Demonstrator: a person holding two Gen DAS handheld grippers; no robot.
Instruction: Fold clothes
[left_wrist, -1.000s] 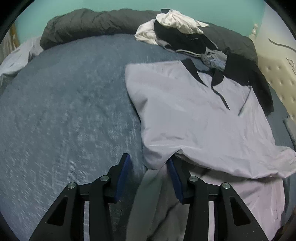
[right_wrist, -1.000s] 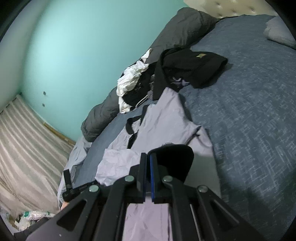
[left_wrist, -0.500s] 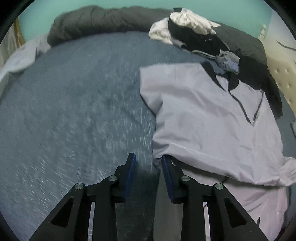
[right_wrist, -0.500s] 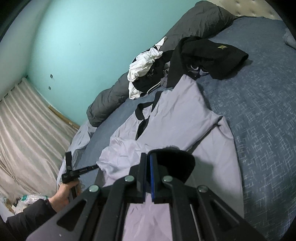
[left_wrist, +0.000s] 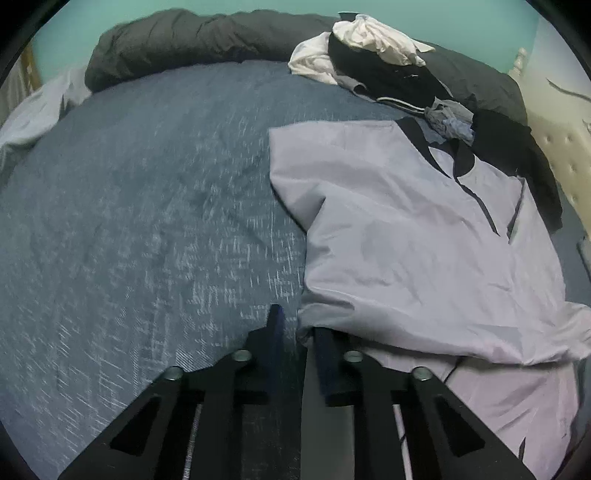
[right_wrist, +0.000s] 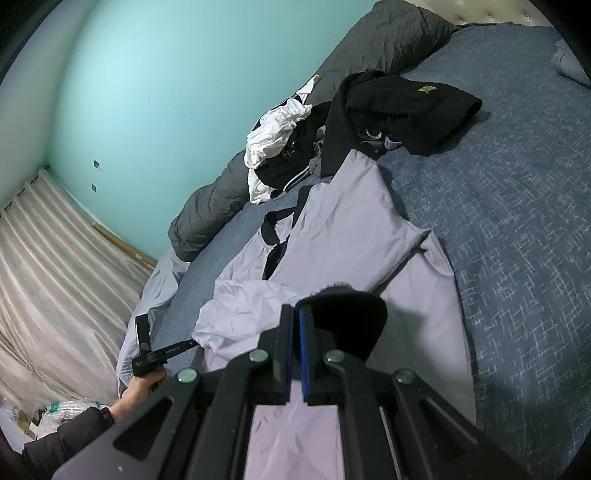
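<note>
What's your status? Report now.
Left hand-held gripper just closing on the shirt edge. Right hand-held gripper shut on its cuff. Clothes pile beyond collar.

Lilac shirt (left_wrist: 413, 236) reads as thin, smooth woven cloth with a faint sheen, softly creased, its collar (left_wrist: 417, 142) a matt dark trim. Under it the bed cover (left_wrist: 147, 206) is coarser blue cloth, heathered with pale flecks, matt throughout. Along the far edge the grey duvet (left_wrist: 192, 40) looks soft and dull. White garment (left_wrist: 373, 37) on the heap is crumpled, cottony cloth; the black garment (right_wrist: 402, 107) is dense and matt. Left gripper (left_wrist: 295, 328) is matt black plastic with bright metal screws and blue pads. Wall (right_wrist: 155, 92) is smooth turquoise paint; curtain (right_wrist: 51, 266) has a satin gloss.
</note>
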